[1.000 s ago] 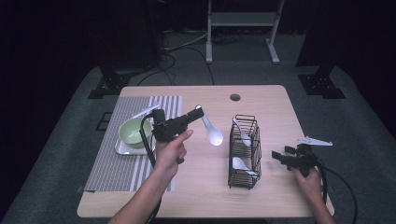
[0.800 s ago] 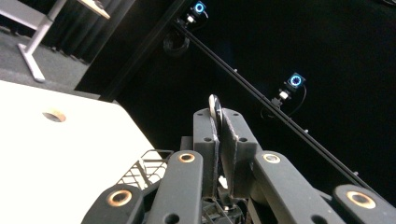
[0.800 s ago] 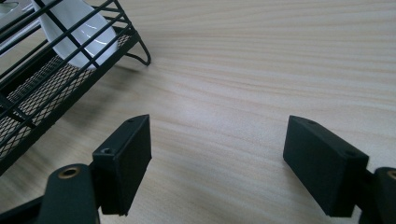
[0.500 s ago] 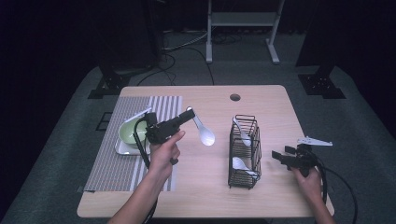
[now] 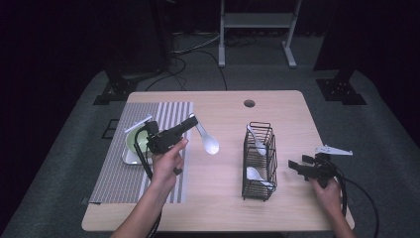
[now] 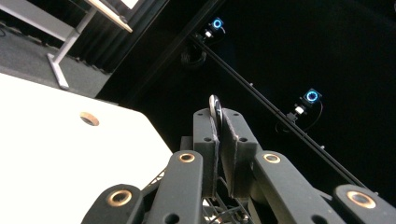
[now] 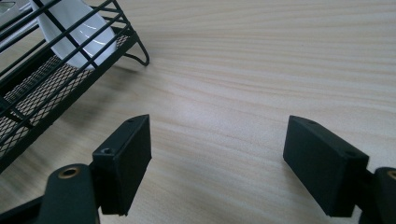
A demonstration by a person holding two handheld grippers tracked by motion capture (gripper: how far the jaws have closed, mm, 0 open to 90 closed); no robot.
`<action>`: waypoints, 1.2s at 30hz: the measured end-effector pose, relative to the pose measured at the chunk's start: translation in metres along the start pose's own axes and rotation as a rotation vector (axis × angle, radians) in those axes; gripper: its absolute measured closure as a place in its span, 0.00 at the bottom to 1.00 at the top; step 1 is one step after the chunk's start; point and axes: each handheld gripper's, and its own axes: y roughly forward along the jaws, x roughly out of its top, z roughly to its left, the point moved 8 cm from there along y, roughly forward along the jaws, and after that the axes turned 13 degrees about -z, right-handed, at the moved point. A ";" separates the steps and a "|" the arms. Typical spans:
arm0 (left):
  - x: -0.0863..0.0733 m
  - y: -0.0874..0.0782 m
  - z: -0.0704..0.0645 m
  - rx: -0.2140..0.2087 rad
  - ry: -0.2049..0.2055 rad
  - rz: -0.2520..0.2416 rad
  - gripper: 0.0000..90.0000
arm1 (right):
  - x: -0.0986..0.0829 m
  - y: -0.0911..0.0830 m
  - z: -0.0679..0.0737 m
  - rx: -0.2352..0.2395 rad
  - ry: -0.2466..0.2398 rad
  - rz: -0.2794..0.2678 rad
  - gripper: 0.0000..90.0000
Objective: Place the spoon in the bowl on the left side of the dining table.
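Left claw: jaws closed tight on the handle of a white spoon, held in the air above the table just right of the striped placemat; the spoon's bowl hangs forward and to the right, clear of the table surface. In the left gripper view the left claw points upward, jaws pressed together, a thin white edge of the spoon showing between their tips. Right claw: jaws wide apart, holding nothing, low over the table near its right edge, just right of the black wire basket. In the right gripper view the right claw frames bare wood between its jaws, with the basket at upper left. Basket contents: two white spoons, one upright at the far end, one lying at the near end. Pale green bowl: sits on the placemat toward the table's left edge, behind the left hand. Round cable hole: near the table's far edge.
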 end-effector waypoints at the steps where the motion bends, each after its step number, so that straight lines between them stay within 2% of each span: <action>1: 0.001 0.000 0.001 0.004 -0.002 -0.003 0.94 | 0.000 0.000 0.000 -0.001 -0.001 0.001 0.25; 9: 0.007 -0.005 0.007 0.020 -0.002 -0.017 0.94 | 0.000 0.000 0.000 0.000 0.000 0.001 0.25; 36: 0.024 -0.023 0.043 0.110 0.002 -0.062 0.94 | 0.000 0.000 0.000 -0.005 -0.005 0.006 0.25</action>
